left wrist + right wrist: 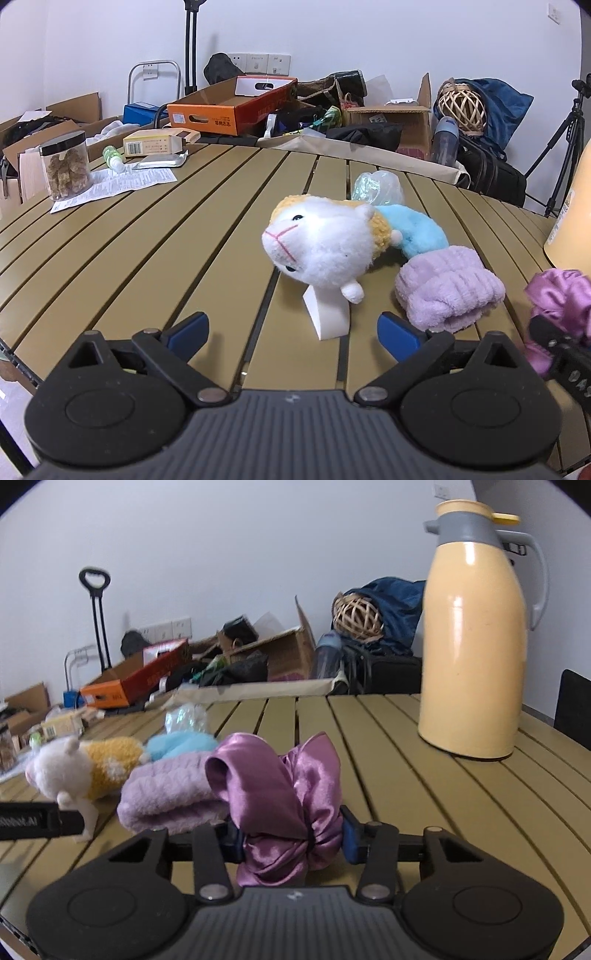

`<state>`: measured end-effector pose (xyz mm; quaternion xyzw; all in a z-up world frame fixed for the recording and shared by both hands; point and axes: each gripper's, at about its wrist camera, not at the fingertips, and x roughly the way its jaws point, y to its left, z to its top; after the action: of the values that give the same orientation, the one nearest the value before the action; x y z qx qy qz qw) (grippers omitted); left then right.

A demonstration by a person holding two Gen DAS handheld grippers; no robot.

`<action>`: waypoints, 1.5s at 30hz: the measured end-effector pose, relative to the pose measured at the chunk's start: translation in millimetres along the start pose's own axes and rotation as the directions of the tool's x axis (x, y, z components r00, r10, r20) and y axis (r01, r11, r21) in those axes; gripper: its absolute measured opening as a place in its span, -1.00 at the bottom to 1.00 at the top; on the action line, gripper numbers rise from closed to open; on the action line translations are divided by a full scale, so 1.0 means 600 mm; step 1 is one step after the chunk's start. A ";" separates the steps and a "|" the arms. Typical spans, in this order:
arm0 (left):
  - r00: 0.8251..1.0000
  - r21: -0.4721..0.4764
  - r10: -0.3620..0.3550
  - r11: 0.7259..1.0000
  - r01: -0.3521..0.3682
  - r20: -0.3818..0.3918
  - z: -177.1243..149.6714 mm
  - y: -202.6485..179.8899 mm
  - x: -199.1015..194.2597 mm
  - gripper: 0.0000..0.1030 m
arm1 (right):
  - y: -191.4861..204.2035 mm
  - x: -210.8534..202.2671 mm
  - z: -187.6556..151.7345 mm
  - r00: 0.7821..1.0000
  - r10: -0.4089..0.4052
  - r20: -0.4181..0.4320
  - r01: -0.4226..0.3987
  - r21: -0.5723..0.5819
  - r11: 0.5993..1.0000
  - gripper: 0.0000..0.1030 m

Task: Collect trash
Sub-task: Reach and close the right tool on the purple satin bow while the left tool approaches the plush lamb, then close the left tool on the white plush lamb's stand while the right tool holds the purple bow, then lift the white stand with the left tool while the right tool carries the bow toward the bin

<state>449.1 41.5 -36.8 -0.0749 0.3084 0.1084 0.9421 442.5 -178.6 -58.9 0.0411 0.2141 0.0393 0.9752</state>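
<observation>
Now my right gripper [293,840] clamps the purple satin scrunchie [280,794] at lower centre of the frame — my left gripper [293,328] gapes empty before the plush toy [321,247].

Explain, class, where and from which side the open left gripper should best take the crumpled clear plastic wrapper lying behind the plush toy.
Probably the crumpled clear plastic wrapper's raised top, from above. The plush toy blocks a level approach by the left gripper, and soft bunched film should pinch easily.
</observation>
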 end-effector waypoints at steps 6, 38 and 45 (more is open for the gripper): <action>1.000 -0.013 -0.015 1.000 0.015 0.006 -0.002 -0.002 0.007 0.58 | -0.025 -0.034 0.008 0.997 -0.003 0.075 0.001 0.034 0.999 -0.15; 0.985 -0.004 -0.155 0.988 0.155 0.077 -0.012 0.006 -0.025 -0.66 | -0.046 -0.084 0.000 0.992 0.024 0.121 -0.026 0.015 1.000 -0.15; 0.978 0.000 -0.180 0.983 0.181 0.103 -0.022 0.015 -0.068 -0.66 | -0.041 -0.108 -0.008 0.991 0.038 0.130 -0.040 0.011 0.999 -0.15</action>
<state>407.4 41.1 -23.7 -0.1014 0.2513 0.0276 0.9622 382.9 -209.0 -38.9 0.0543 0.1497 0.0542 0.9857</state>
